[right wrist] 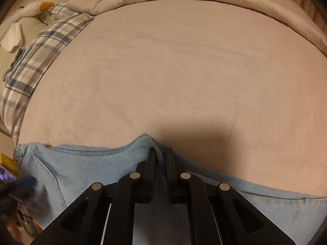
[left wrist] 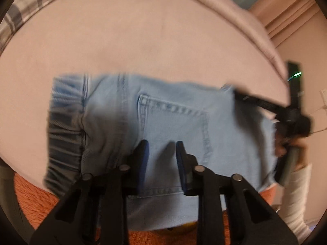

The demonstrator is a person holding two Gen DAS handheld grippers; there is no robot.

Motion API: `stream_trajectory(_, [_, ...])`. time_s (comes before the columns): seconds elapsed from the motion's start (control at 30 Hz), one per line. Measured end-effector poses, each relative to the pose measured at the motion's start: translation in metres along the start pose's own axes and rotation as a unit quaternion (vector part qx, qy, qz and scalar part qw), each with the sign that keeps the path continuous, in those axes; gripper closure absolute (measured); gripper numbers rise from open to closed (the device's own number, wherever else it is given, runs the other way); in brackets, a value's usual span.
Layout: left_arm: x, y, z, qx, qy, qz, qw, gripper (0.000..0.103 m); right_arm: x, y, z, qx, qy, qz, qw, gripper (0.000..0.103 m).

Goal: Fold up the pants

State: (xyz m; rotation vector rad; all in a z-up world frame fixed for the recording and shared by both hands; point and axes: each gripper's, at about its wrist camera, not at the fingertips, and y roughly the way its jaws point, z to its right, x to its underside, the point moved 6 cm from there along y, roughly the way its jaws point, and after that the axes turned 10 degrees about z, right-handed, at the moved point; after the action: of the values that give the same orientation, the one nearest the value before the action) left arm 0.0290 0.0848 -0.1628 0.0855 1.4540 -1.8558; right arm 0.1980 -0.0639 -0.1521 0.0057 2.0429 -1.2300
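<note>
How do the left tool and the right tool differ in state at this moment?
The left tool stands open over the back pocket, gripping nothing, while the right tool is shut on an edge of the jeans. The left one's pads look blue; the right one's look dark. Both are over the same jeans.

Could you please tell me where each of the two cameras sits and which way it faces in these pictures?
Left wrist: sits on the left gripper, looking along its open fingers at the back pocket of the jeans on the pink bed; the right gripper and a white sleeve show at the right edge.
Right wrist: sits on the right gripper, facing across the bed toward the plaid pillow; its fingers pinch a raised jeans edge.
Both show the jeans and bed.
</note>
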Motion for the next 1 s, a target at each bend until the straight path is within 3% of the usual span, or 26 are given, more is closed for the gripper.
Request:
stream_trajectory(0.03, [0.002,0.004,-0.002,-0.010,0.002,0.004,0.9999,0.092,0.000,-0.001,0.001,-0.004,0.006,0.001,1.000,0.099])
stream_trajectory(0.1, [0.006,0.002,-0.002,-0.013,-0.005,0.008,0.9999,0.093,0.000,-0.005,0.006,-0.012,0.027,0.002,1.000,0.092])
stream_trajectory(0.23, [0.001,0.003,-0.003,-0.004,-0.025,-0.010,0.9996,0.093,0.002,-0.032,0.035,-0.011,0.087,0.025,0.996,0.055])
stream_trajectory(0.3, [-0.004,0.001,0.003,-0.004,-0.022,-0.018,0.9996,0.089,0.005,-0.056,0.059,0.002,0.110,0.052,0.993,0.051])
stream_trajectory(0.37, [-0.012,-0.004,0.015,0.007,-0.011,-0.012,0.9998,0.084,0.015,-0.083,0.096,0.043,0.135,0.068,0.988,0.051])
stream_trajectory(0.5, [-0.033,-0.001,0.056,0.049,0.015,0.016,0.9986,0.066,0.042,-0.124,0.170,0.118,0.192,0.088,0.970,0.041])
stream_trajectory(0.6, [-0.045,0.018,0.081,0.066,0.029,0.014,0.9973,0.066,0.068,-0.150,0.227,0.153,0.257,0.097,0.949,0.038])
stream_trajectory(0.73, [-0.055,0.055,0.112,0.096,0.030,-0.016,0.9948,0.067,0.096,-0.181,0.288,0.216,0.303,0.109,0.922,0.038])
stream_trajectory(0.87, [-0.058,0.077,0.131,0.094,0.056,-0.021,0.9938,0.068,0.119,-0.198,0.338,0.249,0.352,0.115,0.895,0.038])
stream_trajectory(1.0, [-0.055,0.095,0.138,0.083,0.065,-0.037,0.9937,0.068,0.130,-0.197,0.363,0.253,0.369,0.116,0.887,0.038])
